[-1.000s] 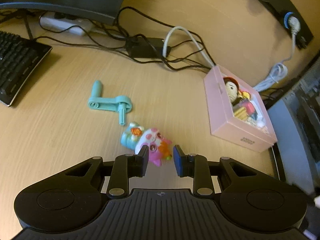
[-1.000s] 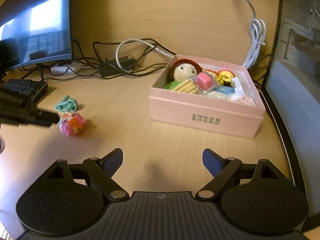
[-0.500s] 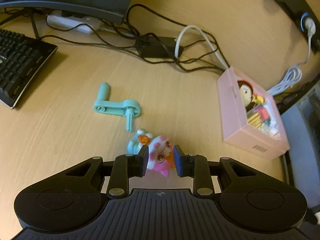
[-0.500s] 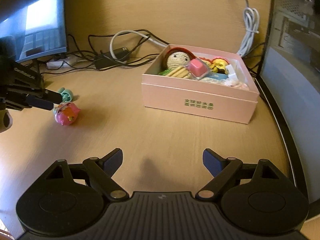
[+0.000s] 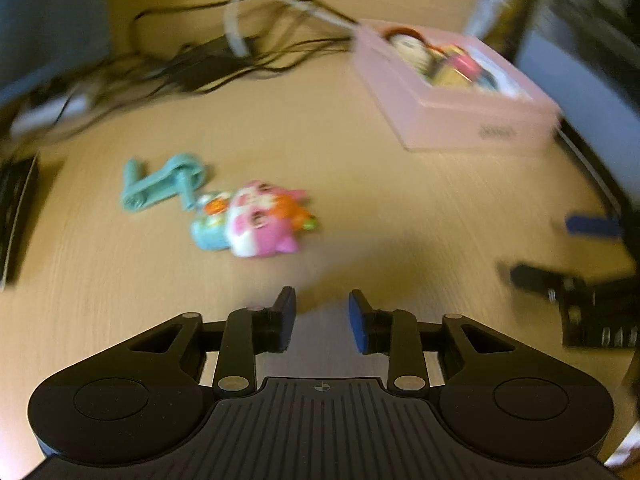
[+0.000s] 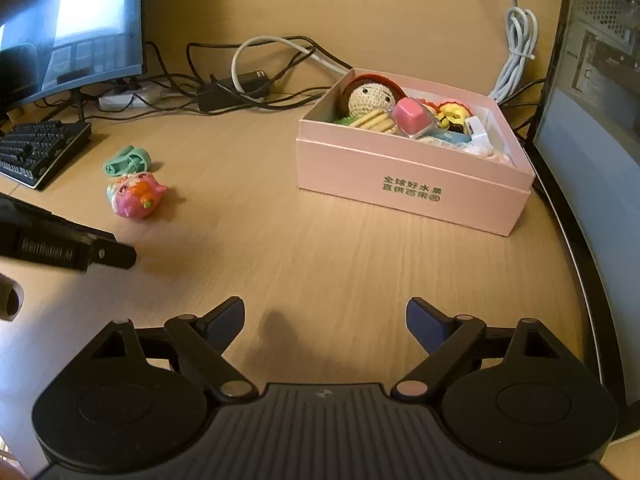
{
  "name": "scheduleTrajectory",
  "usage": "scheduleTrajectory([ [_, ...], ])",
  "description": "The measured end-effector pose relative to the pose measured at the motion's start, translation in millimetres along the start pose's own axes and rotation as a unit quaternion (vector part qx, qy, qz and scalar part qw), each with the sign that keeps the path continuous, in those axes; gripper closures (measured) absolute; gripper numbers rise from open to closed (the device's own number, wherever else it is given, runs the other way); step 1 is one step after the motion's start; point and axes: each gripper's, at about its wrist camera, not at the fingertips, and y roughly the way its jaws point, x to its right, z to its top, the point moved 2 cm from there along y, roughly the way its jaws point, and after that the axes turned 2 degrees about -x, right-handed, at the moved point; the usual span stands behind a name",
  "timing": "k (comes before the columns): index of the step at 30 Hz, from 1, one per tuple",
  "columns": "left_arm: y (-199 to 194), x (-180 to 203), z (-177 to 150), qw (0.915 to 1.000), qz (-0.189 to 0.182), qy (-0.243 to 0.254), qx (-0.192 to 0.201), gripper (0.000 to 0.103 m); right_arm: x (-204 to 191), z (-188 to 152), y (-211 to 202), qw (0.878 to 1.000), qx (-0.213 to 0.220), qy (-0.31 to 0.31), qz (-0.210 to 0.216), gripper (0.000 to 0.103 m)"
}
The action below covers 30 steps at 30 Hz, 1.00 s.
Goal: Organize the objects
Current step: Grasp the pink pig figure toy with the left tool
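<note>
While the left claw (image 5: 322, 316) is hanging over bare surface (image 5: 400, 208) with nothing between its pads, its jaws have just been opening a little and are standing only narrowly apart. The left wrist view is blurred. A pink toy (image 5: 260, 220) is lying on the surface beyond the claw, clear of its fingertips, and a teal crank (image 5: 164, 184) is lying just beside the toy on the far side; whether the two are touching I cannot tell. In the right wrist view the toy (image 6: 136, 196) and the crank (image 6: 128, 160) are sitting left of centre, near a keyboard (image 6: 40, 148) at the left edge.

The right claw (image 6: 326, 322) is standing wide open and holding nothing, pointing down at the surface in front of a pink box (image 6: 412, 184). The box is resting to the right, well apart from the toy, and is holding a crocheted doll (image 6: 370, 98), a pink cube (image 6: 412, 116) and other small things. Cables (image 6: 256, 80) are lying behind the box, and a monitor (image 6: 72, 24) is standing at the back left. The left claw's dark fingers (image 6: 108, 254) are showing at the left edge of the right wrist view, short of the toy.
</note>
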Motion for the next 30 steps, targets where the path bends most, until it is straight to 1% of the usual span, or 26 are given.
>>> scheduleTrajectory([
  [1,0.3,5.5,-1.0,0.9998,0.001,0.019,0.000,0.061,1.1,-0.9,0.6,1.000,-0.003,0.003,-0.002,0.014],
  [2,0.7,9.9,-1.1,0.9995,-0.006,0.031,0.001,0.060,2.5,-1.7,1.1,1.000,-0.006,0.006,-0.003,0.014],
  [3,0.8,12.5,-1.5,0.9992,-0.015,0.036,0.000,0.057,3.9,-2.5,1.2,1.000,-0.007,0.009,-0.004,0.014],
  [5,2.4,18.5,-1.3,0.9983,-0.025,0.053,-0.005,0.038,6.2,-4.6,1.0,1.000,-0.009,0.013,-0.008,0.014],
  [6,3.5,21.2,-1.5,0.9977,-0.029,0.060,-0.007,0.034,7.4,-5.5,1.0,1.000,-0.010,0.016,-0.009,0.014],
  [7,5.9,24.2,-0.8,0.9974,-0.033,0.064,-0.008,0.027,8.7,-6.3,0.9,1.000,-0.010,0.019,-0.011,0.014],
  [8,7.6,27.0,-0.8,0.9970,-0.035,0.068,-0.009,0.024,10.1,-7.0,1.0,1.000,-0.011,0.022,-0.013,0.014],
  [9,8.2,28.4,-0.5,0.9970,-0.035,0.068,-0.009,0.025,11.5,-7.3,1.3,1.000,-0.011,0.025,-0.015,0.014],
  [10,6.6,26.3,0.5,0.9975,-0.042,0.056,-0.010,0.031,13.0,-7.9,1.1,0.999,-0.011,0.028,-0.017,0.014],
  [11,2.0,21.1,1.9,0.9977,-0.058,0.032,-0.010,0.038,14.4,-8.4,0.4,0.999,-0.011,0.031,-0.020,0.014],
  [13,-14.3,3.4,8.6,0.9960,-0.076,-0.045,0.010,0.039,18.0,-8.9,-2.0,0.999,-0.007,0.036,-0.025,0.014],
  [14,-20.1,-5.5,13.3,0.9929,-0.081,-0.086,0.018,0.039,20.3,-9.2,-3.4,0.999,-0.005,0.040,-0.028,0.014],
  [15,-24.7,-18.8,19.4,0.9860,-0.087,-0.140,0.025,0.039,22.6,-9.6,-4.4,0.999,-0.004,0.046,-0.030,0.014],
  [17,-24.2,-44.1,31.5,0.9642,-0.092,-0.246,0.035,0.039,26.6,-10.4,-5.3,0.998,-0.003,0.057,-0.034,0.014],
  [18,-20.6,-53.6,36.6,0.9539,-0.086,-0.285,0.036,0.039,28.6,-10.9,-5.3,0.998,-0.004,0.060,-0.035,0.014],
  [19,-15.4,-60.9,41.8,0.9458,-0.073,-0.315,0.032,0.039,29.7,-11.4,-5.8,0.998,-0.004,0.061,-0.035,0.014],
  [20,-9.6,-66.5,46.5,0.9395,-0.057,-0.337,0.025,0.039,29.7,-11.9,-6.8,0.998,-0.003,0.059,-0.035,0.014],
  [21,-4.7,-70.3,50.9,0.9360,-0.046,-0.349,0.020,0.039,29.3,-12.1,-8.0,0.998,-0.002,0.057,-0.036,0.014],
  [22,-0.3,-71.0,54.7,0.9348,-0.035,-0.353,0.016,0.039,29.5,-12.4,-9.8,0.998,0.000,0.054,-0.037,0.014],
  [23,3.0,-70.8,57.5,0.9365,-0.026,-0.349,0.014,0.040,30.0,-12.7,-11.6,0.998,0.002,0.052,-0.037,0.014],
  [26,5.9,-62.5,65.0,0.9498,0.000,-0.312,0.014,0.040,34.0,-13.0,-15.7,0.998,0.006,0.054,-0.040,0.014],
  [27,6.5,-60.4,65.0,0.9527,0.008,-0.303,0.013,0.040,35.5,-13.1,-16.7,0.997,0.006,0.057,-0.042,0.014],
  [30,-0.5,-58.7,60.7,0.9537,0.015,-0.300,0.016,0.040,39.8,-15.6,-19.7,0.997,0.008,0.061,-0.047,0.014],
])
